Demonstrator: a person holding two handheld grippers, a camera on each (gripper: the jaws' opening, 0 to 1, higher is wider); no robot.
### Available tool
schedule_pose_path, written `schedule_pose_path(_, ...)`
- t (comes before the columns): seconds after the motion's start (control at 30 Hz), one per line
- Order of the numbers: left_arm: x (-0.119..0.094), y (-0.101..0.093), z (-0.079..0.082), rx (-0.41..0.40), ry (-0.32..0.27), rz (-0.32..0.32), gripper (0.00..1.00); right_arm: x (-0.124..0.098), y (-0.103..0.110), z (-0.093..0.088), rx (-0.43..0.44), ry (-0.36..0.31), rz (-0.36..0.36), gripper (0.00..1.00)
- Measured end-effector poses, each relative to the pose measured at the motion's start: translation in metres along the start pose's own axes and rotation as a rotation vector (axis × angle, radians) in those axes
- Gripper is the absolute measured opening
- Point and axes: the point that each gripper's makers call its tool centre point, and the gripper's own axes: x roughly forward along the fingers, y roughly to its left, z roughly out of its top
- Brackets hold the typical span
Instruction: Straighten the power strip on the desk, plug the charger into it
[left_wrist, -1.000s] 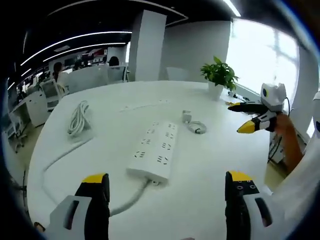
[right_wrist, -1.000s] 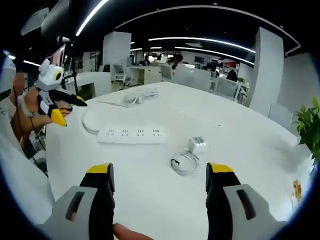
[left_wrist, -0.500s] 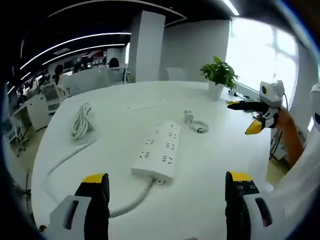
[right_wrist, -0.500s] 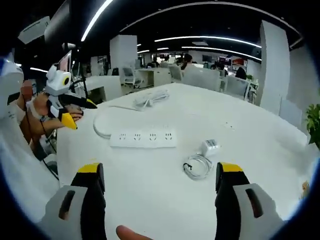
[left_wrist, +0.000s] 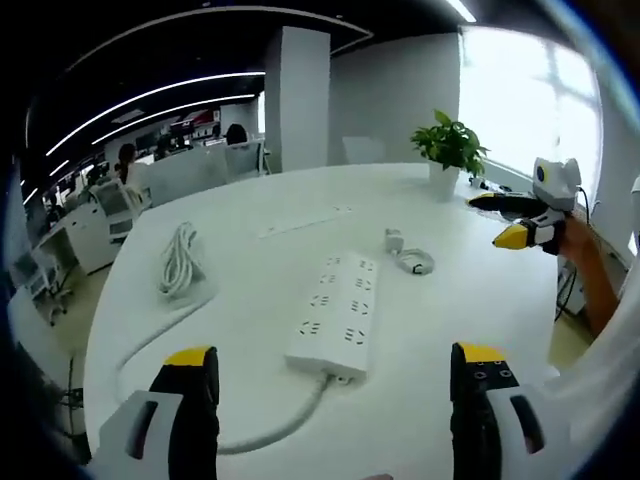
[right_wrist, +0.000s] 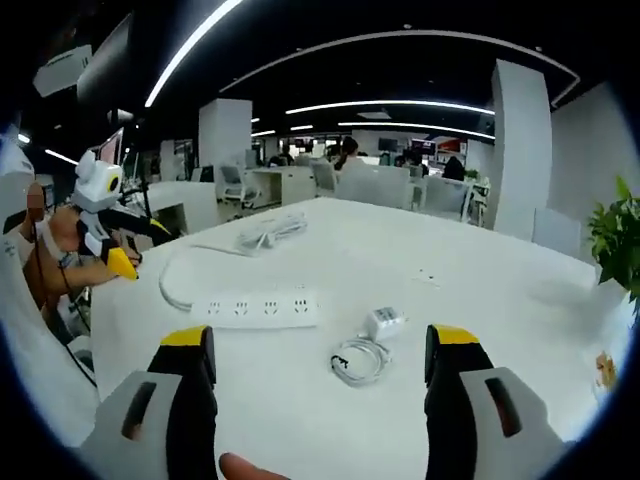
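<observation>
A white power strip (left_wrist: 335, 313) lies slanted on the round white desk (left_wrist: 250, 250), its thick cable (left_wrist: 150, 335) looping left to a coiled bundle (left_wrist: 181, 262). Beyond it sits a small white charger (left_wrist: 395, 241) with its coiled thin cord (left_wrist: 415, 263). My left gripper (left_wrist: 335, 400) hovers open above the near desk edge, nothing between its jaws. In the right gripper view the power strip (right_wrist: 256, 308), charger (right_wrist: 384, 322) and cord (right_wrist: 355, 359) lie ahead of my open right gripper (right_wrist: 318, 375). The right gripper (left_wrist: 520, 222) appears at the right of the left view; the left gripper (right_wrist: 118, 240) appears at the left of the right view.
A potted plant (left_wrist: 449, 150) stands at the desk's far edge. A second flat white strip (left_wrist: 300, 219) lies further back. Office desks, chairs and people fill the background. A person's sleeve (right_wrist: 30, 340) is at the left.
Both cameras have shifted slightly; the left view has drawn back and turned, so the strip sits more to the right. Neither the strip nor the charger has moved. Both grippers stay open.
</observation>
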Motion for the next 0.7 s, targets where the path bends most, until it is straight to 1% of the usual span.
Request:
schedule_pose_path(0.13,0.003,-0.002,0.005,0.014,-0.007,0.013,0.96,-0.002,-0.001,0.003,0.007,-0.012,0.006,0.84)
schedule_pose_path(0.3,0.018,-0.004,0.002,0.061,0.031,0.029,0.96,0.000,-0.004,0.000,0.015,-0.007,0.004,0.83)
schedule_pose_path(0.47,0.025,-0.006,0.005,0.068,0.029,0.023,0.92,0.002,-0.005,0.002,0.026,-0.023,0.006,0.82)
schedule_pose_path(0.53,0.027,-0.007,0.006,0.067,0.030,0.019,0.92,0.003,-0.006,0.002,0.026,-0.023,0.006,0.82)
schedule_pose_path(0.63,0.031,-0.009,0.009,0.068,0.015,0.011,0.91,0.007,-0.006,0.000,0.033,-0.019,0.013,0.81)
schedule_pose_path(0.7,0.034,-0.009,0.010,0.062,0.020,0.009,0.91,0.008,-0.006,-0.001,0.038,-0.014,0.017,0.80)
